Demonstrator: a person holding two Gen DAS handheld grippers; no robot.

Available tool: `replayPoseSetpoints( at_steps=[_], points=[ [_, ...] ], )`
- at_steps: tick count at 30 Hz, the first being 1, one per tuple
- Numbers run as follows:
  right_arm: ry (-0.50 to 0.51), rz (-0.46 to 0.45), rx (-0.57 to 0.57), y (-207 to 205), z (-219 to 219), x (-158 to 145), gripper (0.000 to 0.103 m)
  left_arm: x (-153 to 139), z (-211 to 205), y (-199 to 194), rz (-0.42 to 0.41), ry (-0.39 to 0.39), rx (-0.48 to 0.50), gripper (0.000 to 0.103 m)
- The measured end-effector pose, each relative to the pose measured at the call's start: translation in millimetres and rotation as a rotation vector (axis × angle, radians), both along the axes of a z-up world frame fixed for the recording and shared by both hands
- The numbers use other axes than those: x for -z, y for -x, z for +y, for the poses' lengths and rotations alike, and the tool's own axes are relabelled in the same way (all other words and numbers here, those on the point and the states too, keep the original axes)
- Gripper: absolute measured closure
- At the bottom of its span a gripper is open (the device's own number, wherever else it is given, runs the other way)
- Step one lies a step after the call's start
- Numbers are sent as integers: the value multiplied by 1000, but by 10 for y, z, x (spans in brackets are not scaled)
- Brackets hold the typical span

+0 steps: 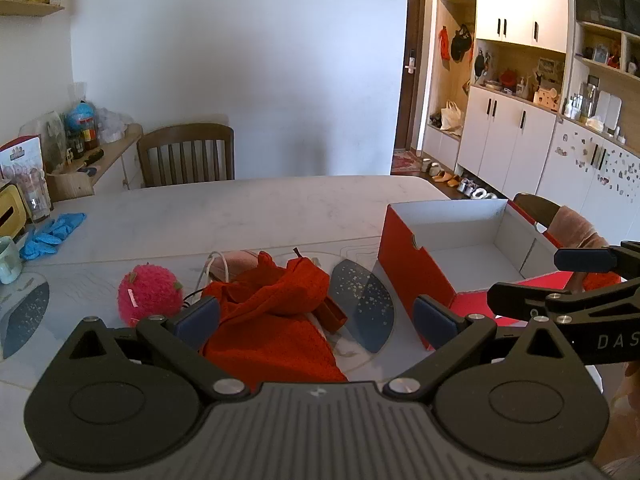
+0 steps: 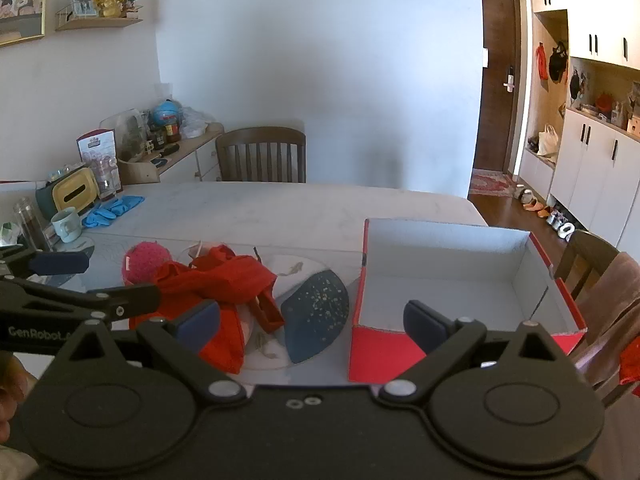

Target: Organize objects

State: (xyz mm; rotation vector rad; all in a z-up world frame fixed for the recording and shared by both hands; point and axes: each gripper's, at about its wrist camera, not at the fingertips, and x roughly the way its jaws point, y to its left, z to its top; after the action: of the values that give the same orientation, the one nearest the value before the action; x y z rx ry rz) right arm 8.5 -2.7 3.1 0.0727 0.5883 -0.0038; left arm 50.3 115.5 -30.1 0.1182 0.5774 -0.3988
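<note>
Two grippers held wide apart over a pale table (image 1: 248, 208), nothing between the pads of either.

Starting at nine o'clock in the left wrist view: blue gloves (image 1: 50, 232), then a fuzzy pink ball (image 1: 149, 294) at about eight o'clock of the heap. Touching it on the right, a crumpled red cloth (image 1: 272, 316), long axis running from five o'clock near the camera up toward twelve, with a white cable (image 1: 218, 266) poking out at its far end. Just beside the cloth at three o'clock, a dark blue speckled placemat patch (image 1: 362, 306). Further right, an open red box (image 1: 460, 252) with white inside, empty, long axis aimed toward one o'clock, near corner beside the mat.

Left gripper (image 1: 316, 316) fully spread, pads hovering above the cloth and the box's near wall, touching neither as far as can be told. Right gripper (image 2: 314, 322) likewise released, left pad over the cloth edge, right pad over the box's near wall.

Seen only from the left wrist: the right gripper's fingers (image 1: 586, 260) crossing the box at three o'clock. Seen only from the right wrist: a mug (image 2: 67, 224) and a yellow tissue box (image 2: 76, 192) at ten o'clock, a small red carton (image 2: 270, 312) under the cloth, and the whole box floor.
</note>
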Motion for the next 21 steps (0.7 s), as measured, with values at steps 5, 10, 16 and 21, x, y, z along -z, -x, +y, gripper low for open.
replayPoseSetpoints(
  at_steps=[5, 10, 16, 21],
  points=[
    [4, -2, -6, -49, 4, 0, 5, -6, -3, -24, -9, -7, -8, 0],
    [4, 1, -11, -131, -14, 16, 5, 2, 5, -106, 8, 13, -6, 0],
    [-17, 0, 29, -202, -199, 30, 5, 53, 97, -271, 74, 110, -2, 0],
    [-9, 31, 175, -340, -713, 103, 5, 121, 155, -435, 107, 113, -68, 0]
  ],
)
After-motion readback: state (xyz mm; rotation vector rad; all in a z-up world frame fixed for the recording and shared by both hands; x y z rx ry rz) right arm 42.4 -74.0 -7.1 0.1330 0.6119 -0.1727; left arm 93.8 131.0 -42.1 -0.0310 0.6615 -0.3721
